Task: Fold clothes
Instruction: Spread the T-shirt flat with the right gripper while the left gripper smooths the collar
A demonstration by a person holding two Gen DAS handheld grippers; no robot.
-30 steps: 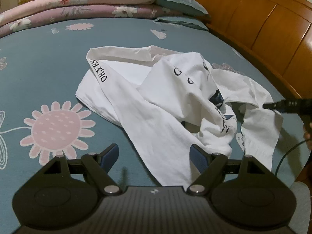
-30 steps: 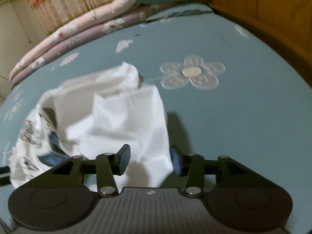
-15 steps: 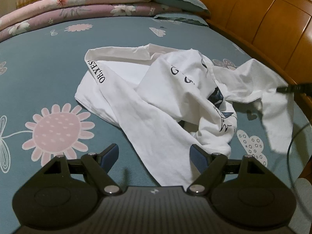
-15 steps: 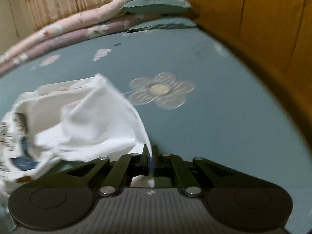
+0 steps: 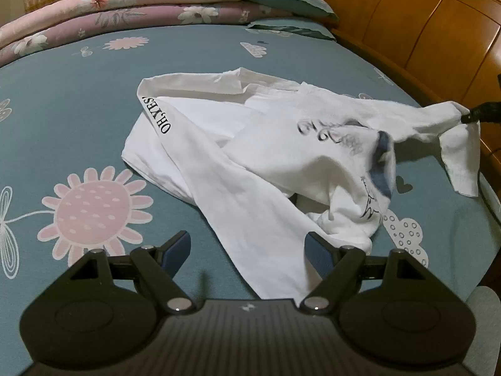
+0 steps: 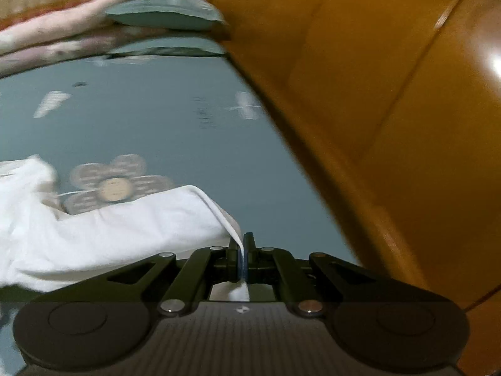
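A crumpled white long-sleeved shirt (image 5: 250, 163) with black lettering and a blue print lies on the teal flowered bedsheet (image 5: 62, 100). My left gripper (image 5: 249, 250) is open and empty, just above the near end of one sleeve. My right gripper (image 6: 241, 250) is shut on the shirt's other sleeve (image 6: 131, 228) and holds it lifted and stretched toward the wooden bed frame. The right gripper also shows at the right edge of the left wrist view (image 5: 469, 116), pinching the sleeve end.
Folded pink and mauve quilts (image 5: 125, 6) and teal pillows (image 5: 288, 0) are stacked at the far end of the bed. A wooden bed frame (image 5: 422, 25) runs along the right side, close to my right gripper (image 6: 391, 125).
My right gripper closed on the sleeve, then lifted and pulled it right toward the wooden frame, stretching the shirt. My left gripper stayed open and nearly still.
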